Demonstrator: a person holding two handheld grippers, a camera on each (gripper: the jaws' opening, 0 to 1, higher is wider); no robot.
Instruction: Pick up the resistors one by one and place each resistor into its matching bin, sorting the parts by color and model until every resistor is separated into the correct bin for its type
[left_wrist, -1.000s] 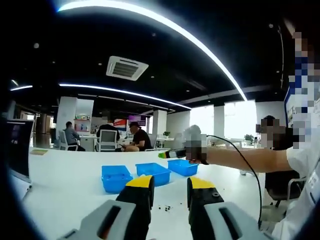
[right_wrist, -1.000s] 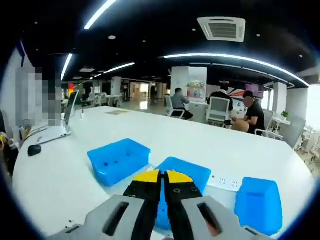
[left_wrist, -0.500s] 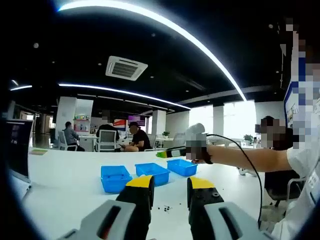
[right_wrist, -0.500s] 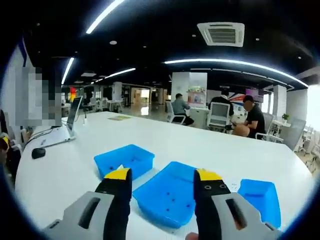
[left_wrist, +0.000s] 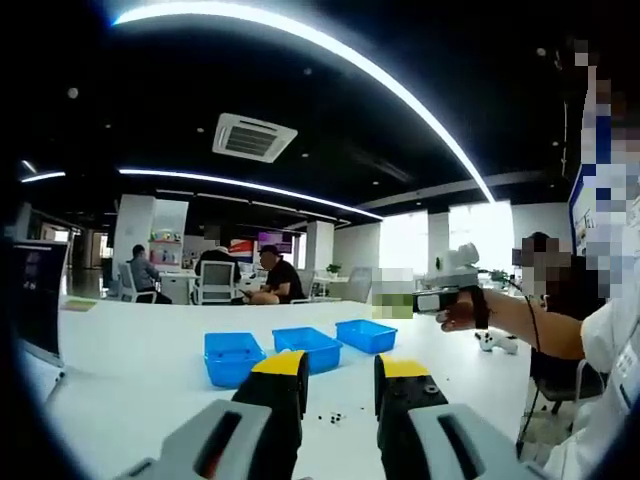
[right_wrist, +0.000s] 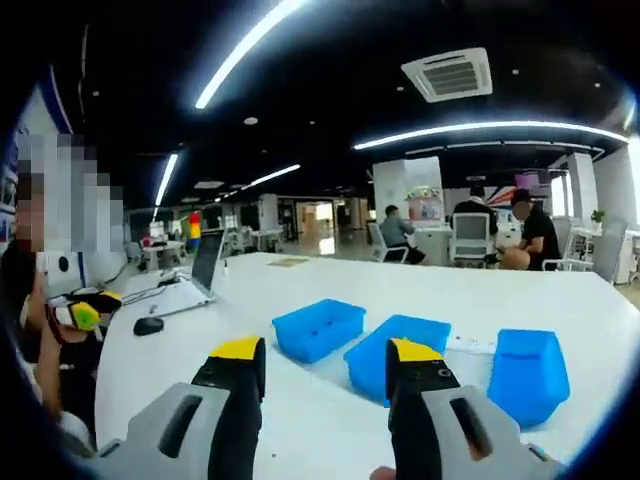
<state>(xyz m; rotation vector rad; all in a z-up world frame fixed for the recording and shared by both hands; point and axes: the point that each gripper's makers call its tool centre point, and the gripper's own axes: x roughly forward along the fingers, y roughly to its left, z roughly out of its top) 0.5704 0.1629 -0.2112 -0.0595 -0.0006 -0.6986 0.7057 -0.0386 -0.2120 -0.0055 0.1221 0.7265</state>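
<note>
Resistors (left_wrist: 330, 415) are scattered as small dark specks on the white table (left_wrist: 140, 370), just ahead of the left gripper (left_wrist: 340, 372), nearer than the three blue bins (left_wrist: 300, 345); both it and the right gripper (right_wrist: 325, 352) are held open and empty

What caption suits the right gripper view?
Open right gripper raised above three blue bins on a white table.

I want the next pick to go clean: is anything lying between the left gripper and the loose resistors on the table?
Nothing visible: the left gripper, jaws open, looks straight at the resistors on bare white table.
</note>
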